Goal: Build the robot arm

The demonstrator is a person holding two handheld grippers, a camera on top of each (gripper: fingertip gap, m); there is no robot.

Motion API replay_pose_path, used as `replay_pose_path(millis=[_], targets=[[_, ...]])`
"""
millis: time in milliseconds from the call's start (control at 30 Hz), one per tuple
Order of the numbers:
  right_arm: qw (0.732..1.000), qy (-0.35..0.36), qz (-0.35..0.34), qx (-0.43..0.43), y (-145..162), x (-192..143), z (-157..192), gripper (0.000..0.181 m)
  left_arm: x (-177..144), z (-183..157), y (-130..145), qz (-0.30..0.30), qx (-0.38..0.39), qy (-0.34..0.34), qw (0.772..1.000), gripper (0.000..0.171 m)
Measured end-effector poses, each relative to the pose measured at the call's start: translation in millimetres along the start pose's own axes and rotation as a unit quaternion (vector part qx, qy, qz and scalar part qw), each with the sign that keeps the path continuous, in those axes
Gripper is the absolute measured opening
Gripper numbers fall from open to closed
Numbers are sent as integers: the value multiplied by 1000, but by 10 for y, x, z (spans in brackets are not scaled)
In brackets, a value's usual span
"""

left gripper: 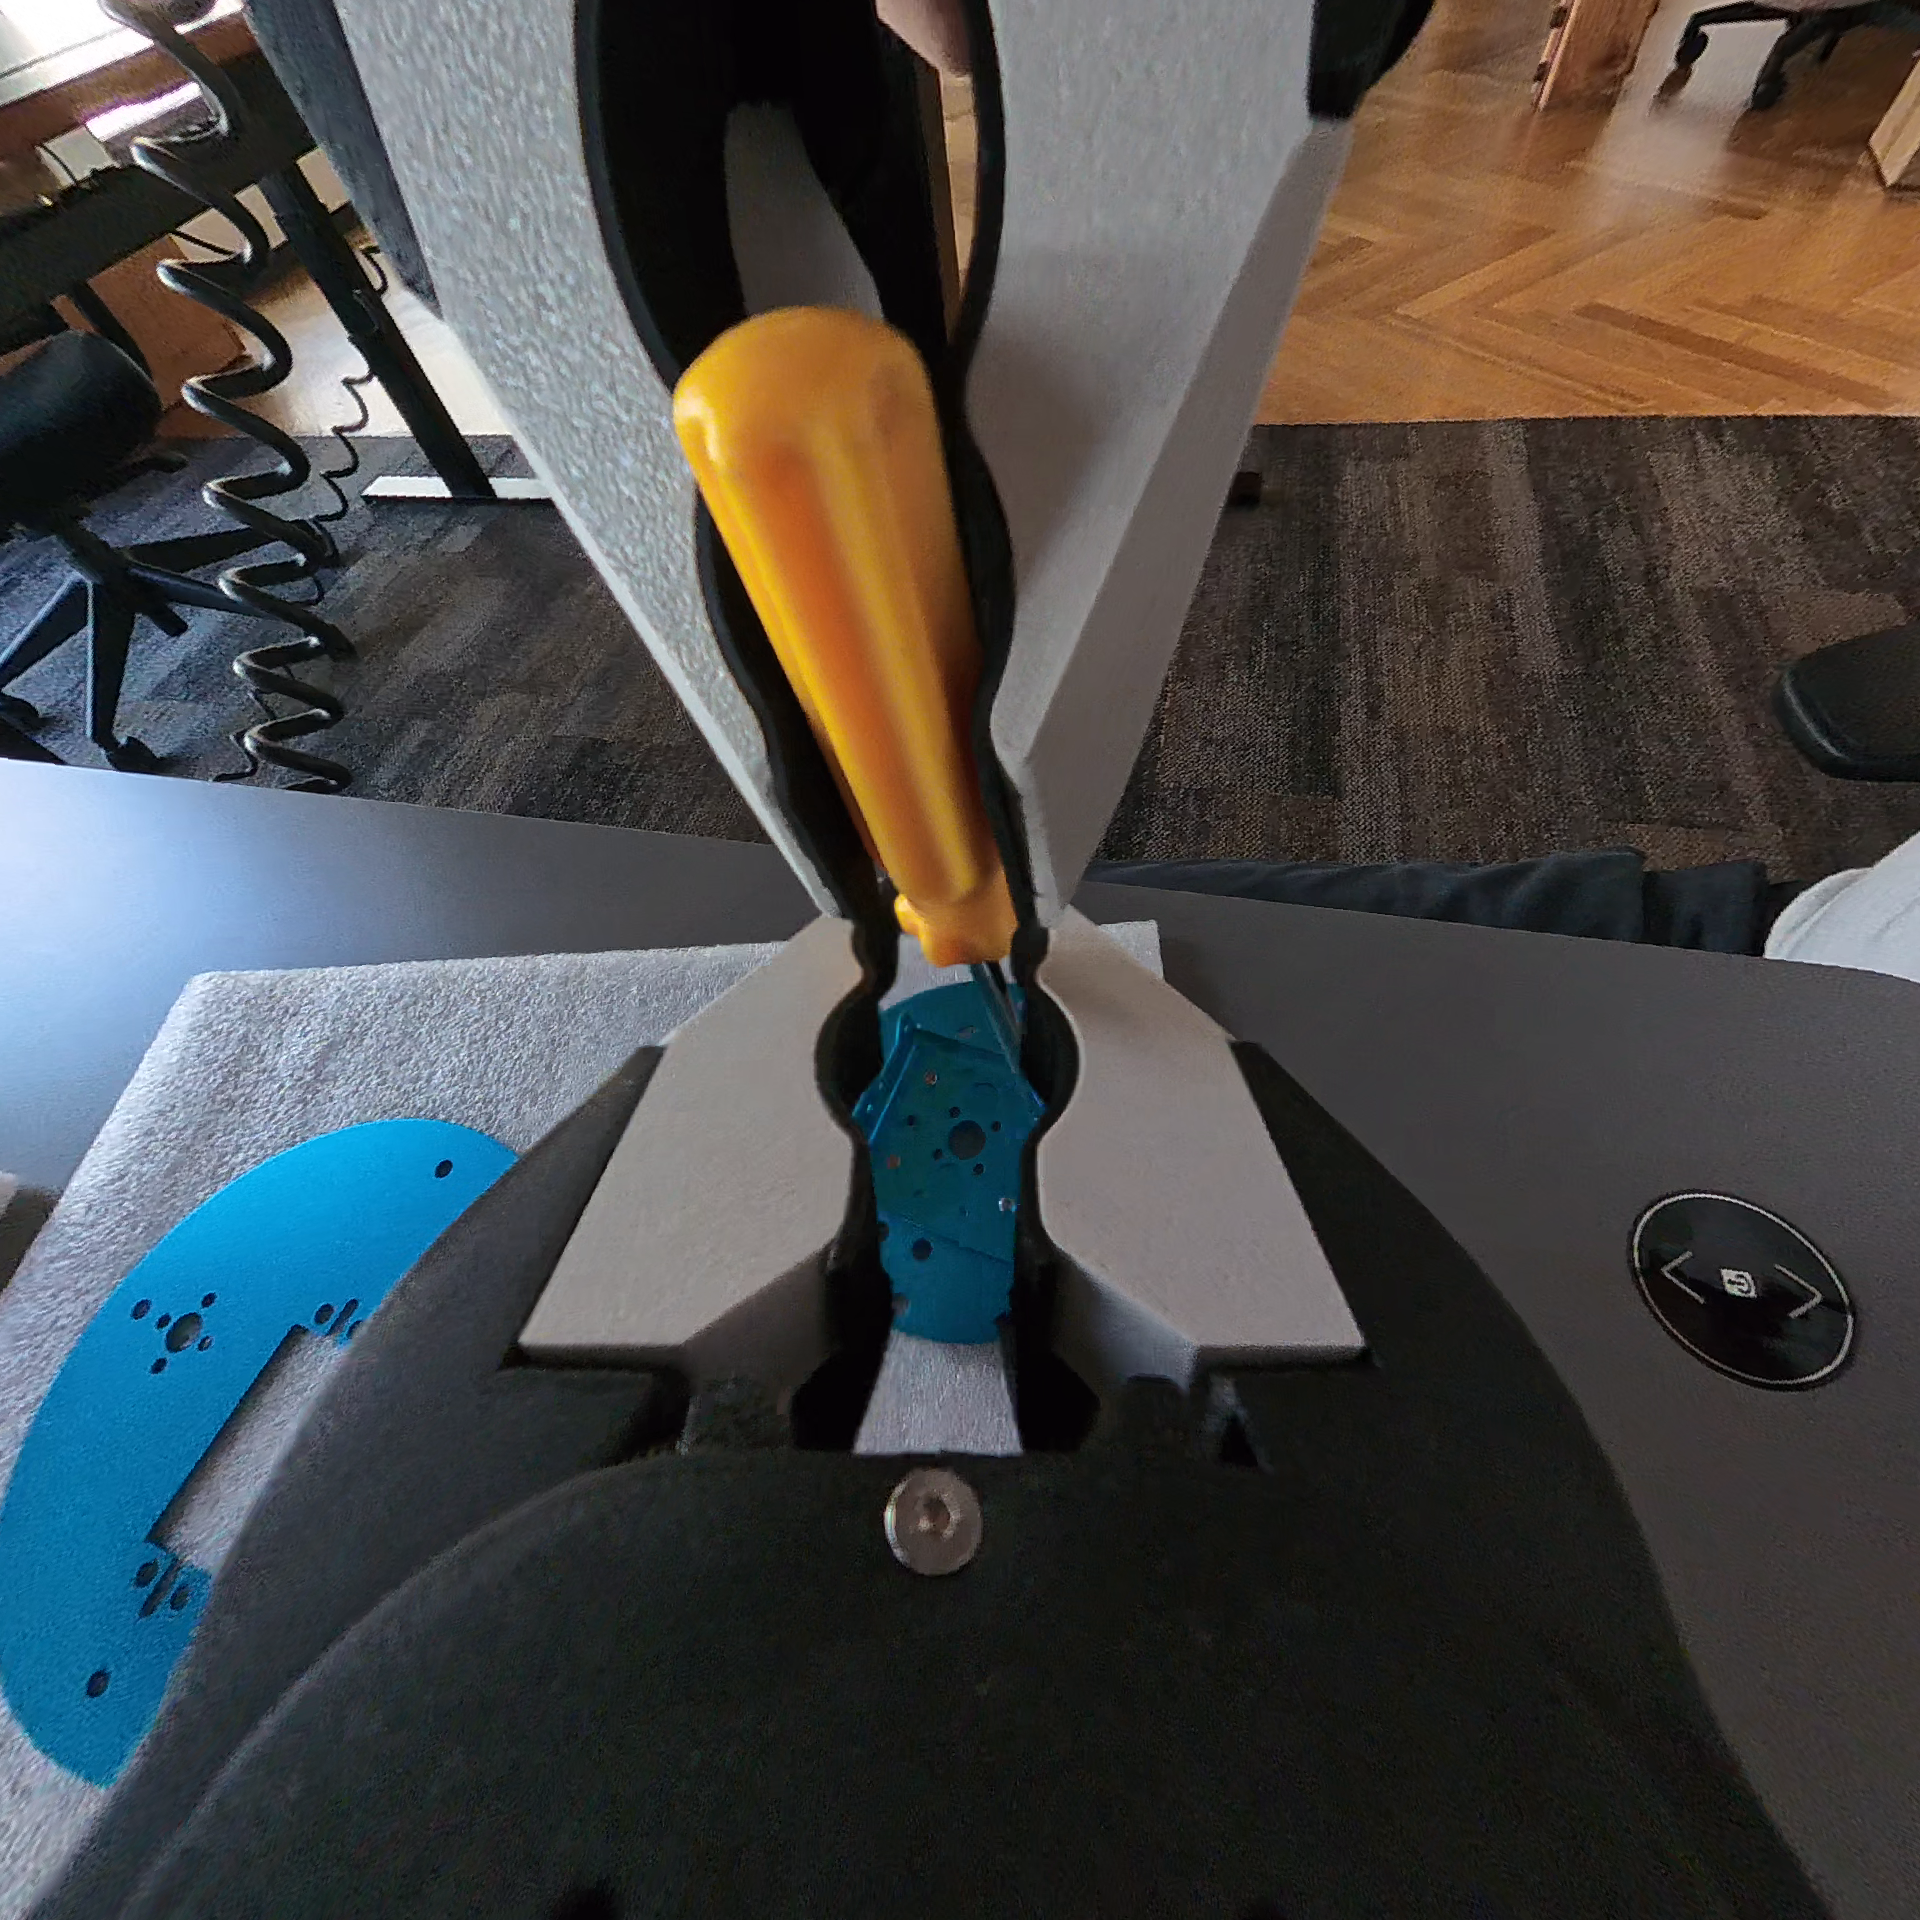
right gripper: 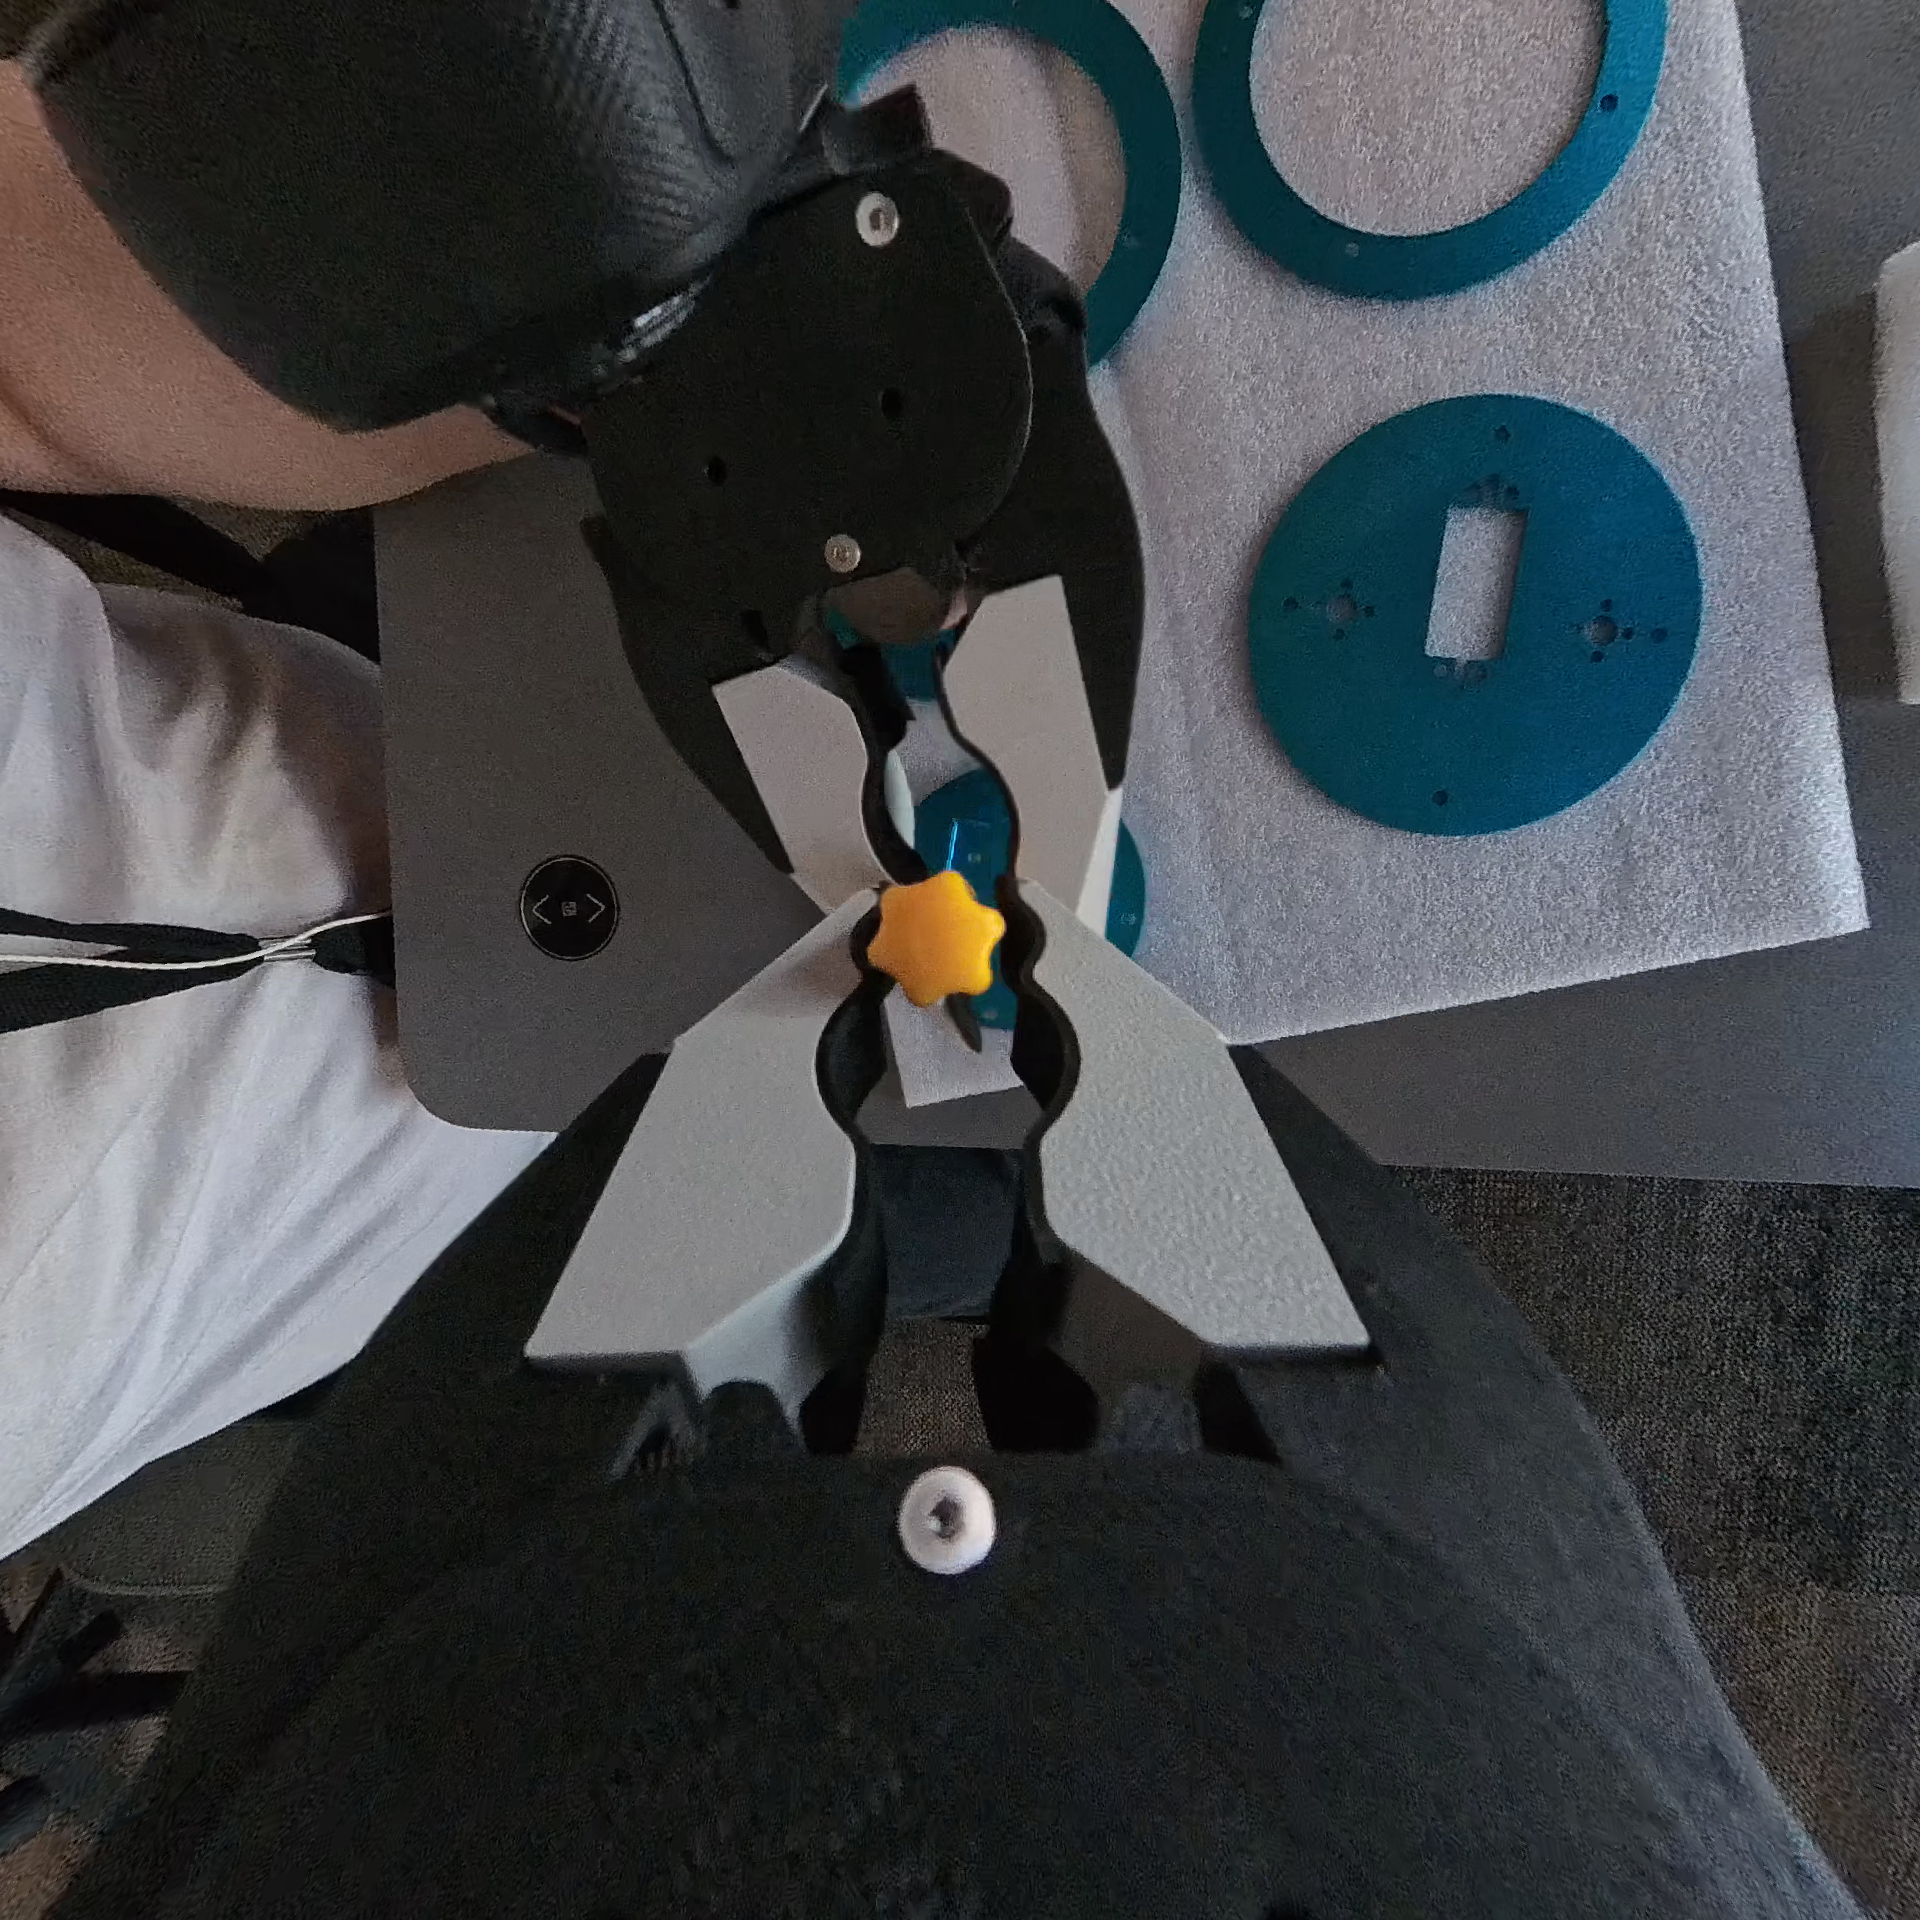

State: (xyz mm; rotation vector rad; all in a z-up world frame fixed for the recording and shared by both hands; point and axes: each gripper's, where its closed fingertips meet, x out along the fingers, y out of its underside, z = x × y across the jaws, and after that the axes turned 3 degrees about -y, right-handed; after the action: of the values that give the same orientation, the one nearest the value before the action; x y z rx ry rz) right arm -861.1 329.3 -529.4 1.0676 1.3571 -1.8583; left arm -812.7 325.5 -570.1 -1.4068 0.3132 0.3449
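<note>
My right gripper point(right gripper: 940, 935) is shut on the yellow handle of a screwdriver point(right gripper: 935, 935), seen end-on. In the left wrist view the screwdriver point(left gripper: 842, 623) slopes down, and its thin tip meets a small blue perforated bracket point(left gripper: 951, 1143). My left gripper point(left gripper: 951, 951) is shut on that bracket, which rests on a small blue disc point(left gripper: 935, 1320) on the white foam sheet point(left gripper: 343, 1049). The two grippers meet tip to tip. In the right wrist view the left gripper point(right gripper: 956, 862) comes in from above, held by a black-gloved hand point(right gripper: 416, 187).
On the foam sheet point(right gripper: 1455, 343) lie a blue disc with a rectangular cut-out point(right gripper: 1475, 748) and two blue rings point(right gripper: 1423, 249) point(right gripper: 1138, 208). The grey table point(left gripper: 1455, 1091) has a round black control button point(left gripper: 1743, 1288). A person in a white shirt point(right gripper: 156, 935) stands at its edge. A coiled cable point(left gripper: 260, 520) hangs at left. About 6 cm separates my left fingertips from my right.
</note>
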Motion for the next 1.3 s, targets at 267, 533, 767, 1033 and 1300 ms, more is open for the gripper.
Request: replay_pose_path(millis=[267, 533, 767, 1033, 1300], targets=[[1000, 4, -8, -2, 9, -10, -22, 19, -297, -161, 250, 98, -1, 22, 995, 28], [1000, 4, -11, -13, 7, -20, -14, 19, -103, -248, 475, 160, 35, 14, 986, 32], [1000, 6, -7, -17, 46, 7, -20, 19, -50, -261, 529, 173, 15, 13, 985, 29], [1000, 6, -24, -2, 48, -4, -48, 18, -39, -258, 529, 163, 17, 8, 986, 29], [998, 0, -63, 0, -96, -206, -6, 18, -29, -263, 534, 157, 20, 10, 987, 28]])
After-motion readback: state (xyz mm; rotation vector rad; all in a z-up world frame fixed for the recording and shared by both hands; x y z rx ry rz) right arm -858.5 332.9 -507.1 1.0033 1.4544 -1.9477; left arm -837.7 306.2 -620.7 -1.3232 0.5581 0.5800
